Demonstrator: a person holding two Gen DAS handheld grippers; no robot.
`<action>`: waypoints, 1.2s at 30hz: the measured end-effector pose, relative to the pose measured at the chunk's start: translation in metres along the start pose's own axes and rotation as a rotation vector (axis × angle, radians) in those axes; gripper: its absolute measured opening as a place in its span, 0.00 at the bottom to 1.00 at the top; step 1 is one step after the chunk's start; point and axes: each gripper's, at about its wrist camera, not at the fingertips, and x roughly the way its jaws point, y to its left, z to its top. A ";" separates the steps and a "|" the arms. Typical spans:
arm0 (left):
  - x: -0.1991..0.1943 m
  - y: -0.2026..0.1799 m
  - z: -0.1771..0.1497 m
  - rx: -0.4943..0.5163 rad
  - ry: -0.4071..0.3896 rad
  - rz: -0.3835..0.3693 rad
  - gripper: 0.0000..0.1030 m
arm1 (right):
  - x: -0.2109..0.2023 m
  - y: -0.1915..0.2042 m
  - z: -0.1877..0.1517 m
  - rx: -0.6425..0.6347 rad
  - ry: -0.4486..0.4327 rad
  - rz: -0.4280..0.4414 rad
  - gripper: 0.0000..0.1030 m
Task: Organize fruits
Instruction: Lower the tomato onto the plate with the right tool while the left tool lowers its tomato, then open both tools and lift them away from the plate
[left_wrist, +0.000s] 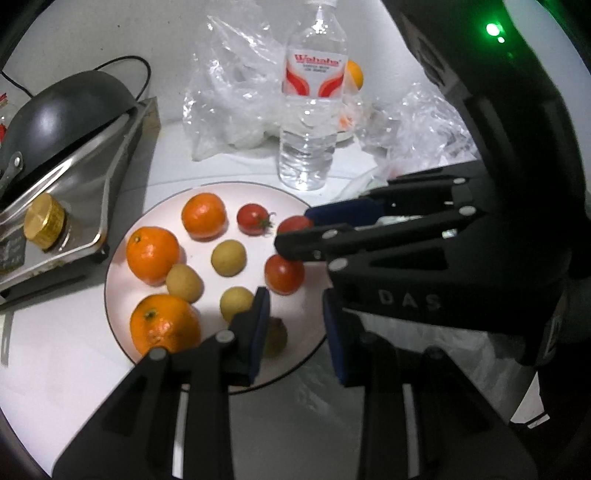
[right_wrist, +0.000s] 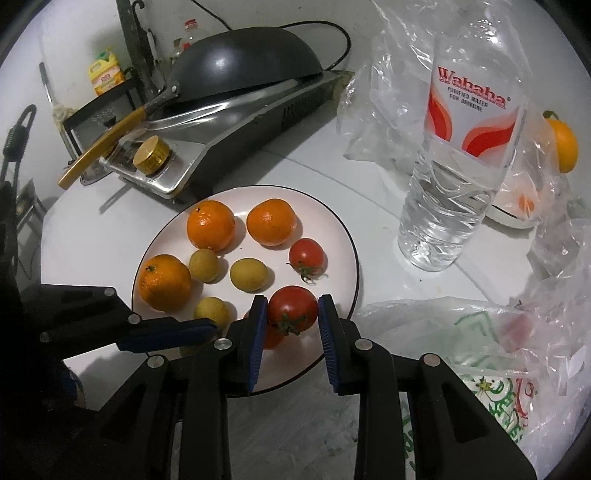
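Gleaming red tomato (right_wrist: 291, 306) — green-stemmed, round

Dim room w/ light falling from above; plate (right_wrist: 341, 236) glowing bright ahead of tongs, wok (right_wrist: 243, 62) catching glare, fisheye edges bending, darkening, slightly blurring.

Round white plate with thin dark rim (right_wrist: 343, 236) set flat on bench. Three orange mandarins (right_wrist: 210, 224) grouped along far-left of plate. Small yellow-tan round fruits (right_wrist: 248, 274) scattered mid-plate, one partly hidden. Small red tomatoes with green stalks: one (right_wrist: 307, 257) lying free at right, one (right_wrist: 291, 308) between blue-padded jaws, another half hidden beneath it.
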 end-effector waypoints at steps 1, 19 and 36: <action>-0.002 -0.001 0.000 0.001 -0.002 0.003 0.30 | -0.002 0.000 0.000 0.002 -0.005 -0.004 0.29; -0.066 -0.003 -0.011 -0.032 -0.101 0.095 0.42 | -0.083 0.018 -0.018 0.008 -0.114 -0.083 0.30; -0.167 -0.020 -0.006 -0.068 -0.342 0.202 0.87 | -0.182 0.047 -0.039 0.015 -0.276 -0.156 0.44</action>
